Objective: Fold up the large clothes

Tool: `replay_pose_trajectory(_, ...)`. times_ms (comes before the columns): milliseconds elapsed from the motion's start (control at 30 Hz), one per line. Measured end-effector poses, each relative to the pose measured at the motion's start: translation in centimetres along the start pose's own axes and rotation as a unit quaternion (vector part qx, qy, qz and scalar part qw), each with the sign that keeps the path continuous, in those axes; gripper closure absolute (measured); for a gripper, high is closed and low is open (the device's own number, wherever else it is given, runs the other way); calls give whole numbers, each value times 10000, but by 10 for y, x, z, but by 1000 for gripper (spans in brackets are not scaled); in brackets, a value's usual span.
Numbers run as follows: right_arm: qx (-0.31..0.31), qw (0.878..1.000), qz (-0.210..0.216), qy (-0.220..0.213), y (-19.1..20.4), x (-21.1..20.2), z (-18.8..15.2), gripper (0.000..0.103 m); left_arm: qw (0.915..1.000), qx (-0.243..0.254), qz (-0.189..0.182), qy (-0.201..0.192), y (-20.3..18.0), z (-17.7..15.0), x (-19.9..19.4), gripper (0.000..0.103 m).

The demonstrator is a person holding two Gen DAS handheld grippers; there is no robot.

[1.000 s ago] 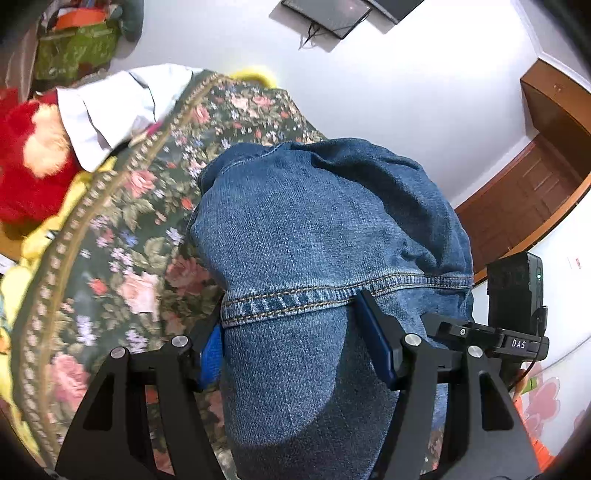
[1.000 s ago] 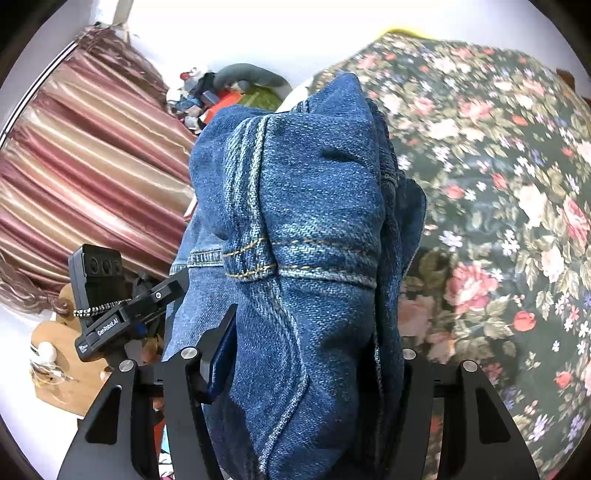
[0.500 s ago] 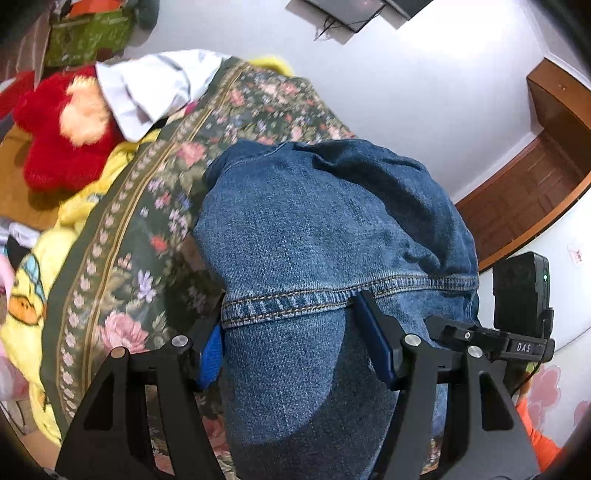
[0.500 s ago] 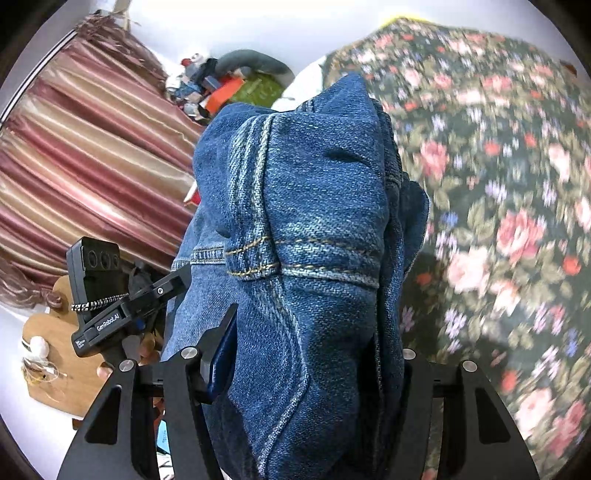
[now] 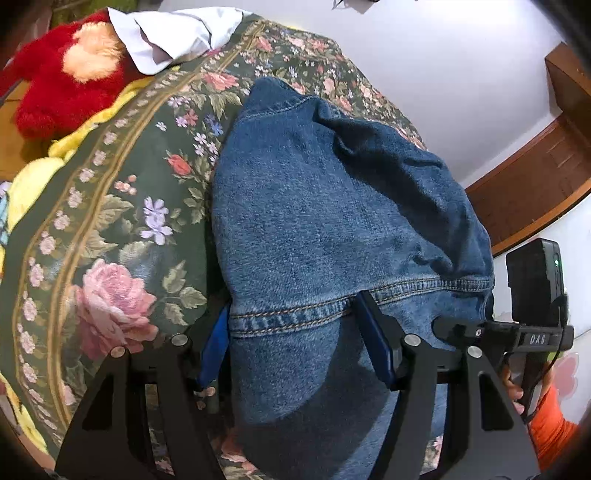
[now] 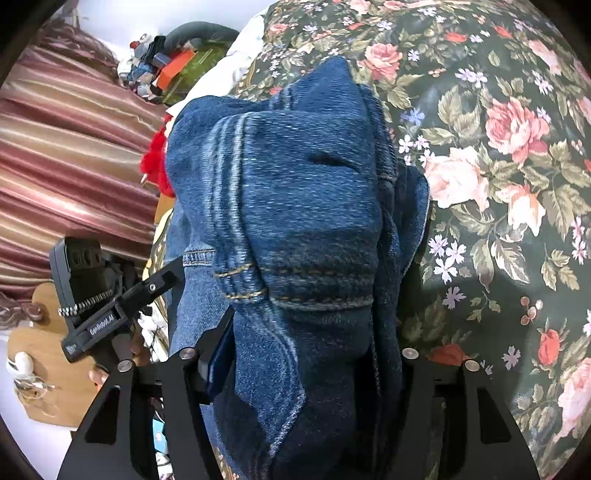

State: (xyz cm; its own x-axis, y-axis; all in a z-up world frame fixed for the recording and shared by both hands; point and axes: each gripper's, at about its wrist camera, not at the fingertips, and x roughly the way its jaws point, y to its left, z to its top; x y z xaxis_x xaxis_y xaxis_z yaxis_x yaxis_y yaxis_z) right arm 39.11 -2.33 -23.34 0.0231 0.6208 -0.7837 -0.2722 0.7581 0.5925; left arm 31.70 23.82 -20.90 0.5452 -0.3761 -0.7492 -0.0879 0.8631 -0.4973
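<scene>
One pair of blue denim jeans [image 5: 325,221] is bunched between both claws, above a bed covered by a dark floral bedspread [image 5: 110,229].

In the left wrist view, the left claw [image 5: 291,325] is clenched on the jeans: a stitched seam band runs across from one blue pad to the other, with denim bulging out ahead of the fingers and more of it hanging back toward the camera. The far end of the cloth rests on the bedspread.

In the right wrist view, the right claw [image 6: 306,332] has a thick wad of the jeans [image 6: 288,206] filling the gap between its fingers, a seam with orange stitching crossing at the fingertips. Its jaws have just been opening; the left pad lies against the cloth, the right pad is hidden behind the denim, so whether it yet grips I cannot tell.

Counted: one pair of jeans, two claws, one red plush toy [image 5: 62,85] at the bed's far edge, one white cloth [image 5: 173,33] beside it. A striped curtain [image 6: 74,155] hangs off to the left of the right wrist view.
</scene>
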Motion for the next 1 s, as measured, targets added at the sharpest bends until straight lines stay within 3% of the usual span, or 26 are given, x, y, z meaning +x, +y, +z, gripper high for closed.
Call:
replay_pose_trajectory(100, -77, 9998, -158, 29, -1, -3, 0, 33, 9995, 106, 281, -110, -3, -2, -9, 38)
replay_pose_trajectory(200, -557, 9971, -523, -48, 11, -21, -2, 32, 9942, 575, 864, -284, -16, -6, -24, 38)
replay_pose_trajectory(333, -1540, 9788, -1289, -395, 31, -59, -7, 32, 9744, 1367, 1698, -556, -39, -12, -41, 38)
replay_pose_trajectory(433, -2014, 9635, -1585, -774, 48, -85, 0, 31, 9632, 1746, 1870, -830, -57, -9, -53, 38)
replay_pose_trajectory(467, -2113, 9606, -1571, -887, 57, -89, 4, 27, 9621, 1773, 1852, -928, -60, -6, -56, 38)
replay_pose_trajectory(533, -2193, 9590, -1460, -1049, 72, -90, 16, 11, 9618, 1754, 1814, -1064, -65, 6, -55, 30)
replay_pose_trajectory(567, -2196, 9597, -1374, -1088, 78, -86, 27, 9, 9623, 1706, 1814, -1095, -67, 16, -52, 30)
replay_pose_trajectory(700, -2110, 9694, -1047, -693, 97, -48, 62, 8, 9746, 1311, 1591, -876, -62, 55, -30, 30)
replay_pose_trajectory(800, -1973, 9734, -1117, -319, 97, -12, 88, 8, 9810, 1068, 1486, -649, -54, 72, -11, 30)
replay_pose_trajectory(900, -1969, 9680, -1536, -229, 81, 10, 108, 8, 9798, 857, 1740, -482, -40, 85, 13, 30)
replay_pose_trajectory(933, -1930, 9676, -1606, -249, 72, 11, 111, 8, 9760, 792, 1975, -469, -33, 88, 22, 30)
replay_pose_trajectory(1000, -1681, 9748, -1450, -227, 50, 9, 120, 8, 9694, 734, 2298, -450, -18, 89, 32, 28)
